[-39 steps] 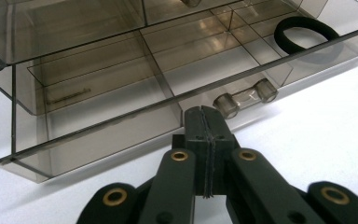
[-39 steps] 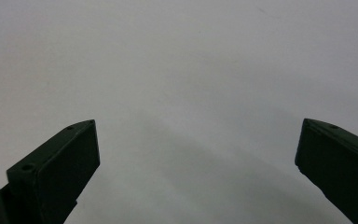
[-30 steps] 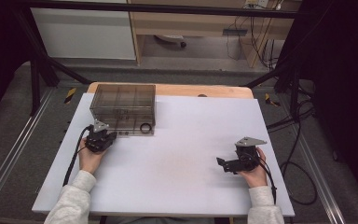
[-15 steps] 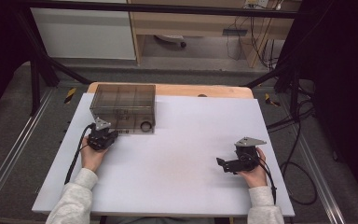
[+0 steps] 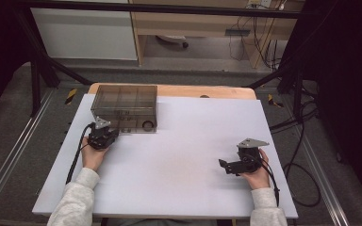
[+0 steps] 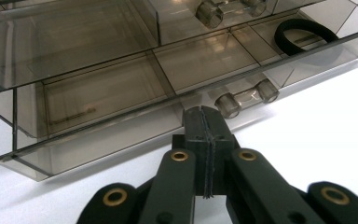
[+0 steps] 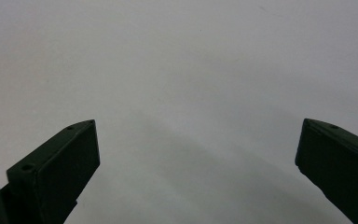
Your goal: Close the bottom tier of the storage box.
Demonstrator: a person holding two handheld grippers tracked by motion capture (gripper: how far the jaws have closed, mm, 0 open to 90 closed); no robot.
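A smoky clear drawer box stands at the table's back left. In the left gripper view its lower drawer front carries a clear bar handle, and a black ring lies in the drawer's right compartment. My left gripper is shut with nothing between its jaws, its tips just left of that handle and close to the drawer front. In the high view the left gripper sits at the box's front left corner. My right gripper rests open at the table's right, its jaws wide apart over bare white surface.
The white table top spreads between both hands. A second clear handle shows on the upper drawer. Metal frame rails run along both sides, and cables trail on the floor to the right.
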